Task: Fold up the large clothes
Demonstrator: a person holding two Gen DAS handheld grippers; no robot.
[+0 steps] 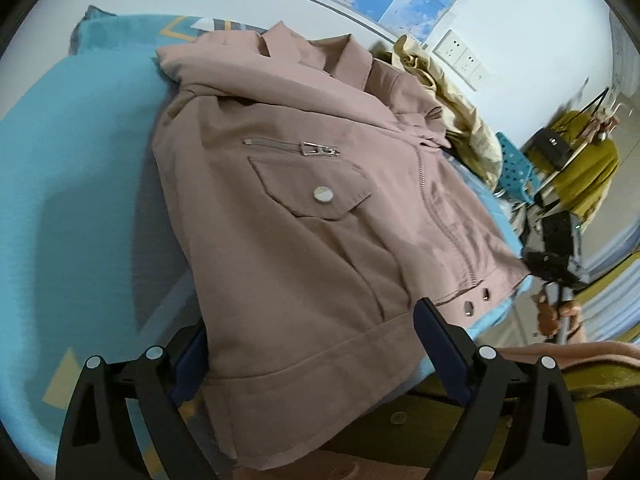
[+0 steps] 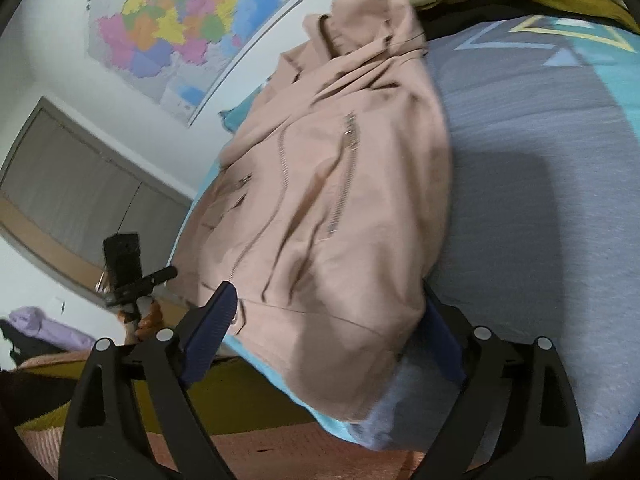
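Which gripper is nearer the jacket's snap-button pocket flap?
Left. The left gripper straddles the hem below the pocket flap; the right gripper straddles the jacket's opposite hem corner.

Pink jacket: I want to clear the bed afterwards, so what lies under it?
The pink jacket lies on a blue bedcover; whatever sits beneath its fabric is hidden.

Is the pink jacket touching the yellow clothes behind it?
Cannot tell. In the left wrist view the jacket overlaps the yellow clothes, but no contact or gap shows plainly.
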